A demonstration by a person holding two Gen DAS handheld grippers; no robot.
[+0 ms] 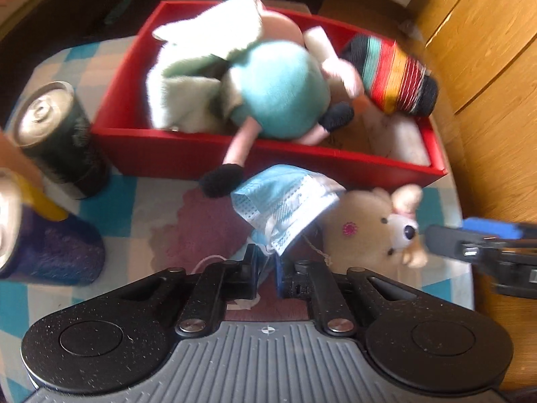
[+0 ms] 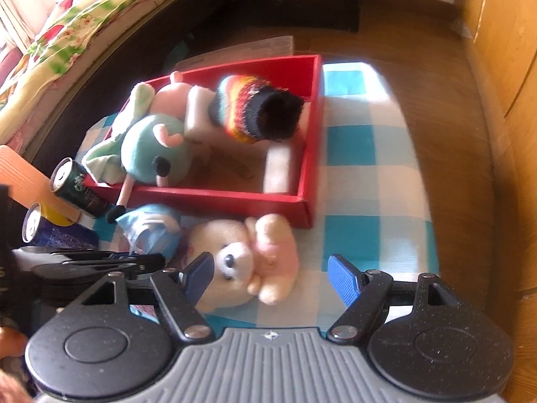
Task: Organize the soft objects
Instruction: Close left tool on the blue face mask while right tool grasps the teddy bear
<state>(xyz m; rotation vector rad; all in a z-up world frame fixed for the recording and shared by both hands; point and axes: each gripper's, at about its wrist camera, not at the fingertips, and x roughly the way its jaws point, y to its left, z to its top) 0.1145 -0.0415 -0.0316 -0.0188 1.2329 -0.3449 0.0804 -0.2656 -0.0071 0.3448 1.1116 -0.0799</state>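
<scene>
My left gripper [image 1: 266,257] is shut on the lower corner of a crumpled blue face mask [image 1: 285,201], just in front of the red box [image 1: 167,154]. The box holds a teal-bodied plush [image 1: 282,90] with one leg hanging over the front wall, a pale green cloth [image 1: 208,33] and a striped knit piece [image 1: 392,77]. A cream teddy bear [image 2: 241,262] in pink lies on the checked cloth beside the mask. My right gripper [image 2: 272,273] is open around the bear: the left blue pad is at its head, the right pad stands apart from it.
A dark green can [image 1: 60,134] and a blue and yellow can [image 1: 43,241] stand left of the box. The blue checked cloth [image 2: 362,174] covers a small table, with wooden floor and a wooden cabinet [image 1: 486,33] to the right. A bed with floral covers [image 2: 67,33] is at the far left.
</scene>
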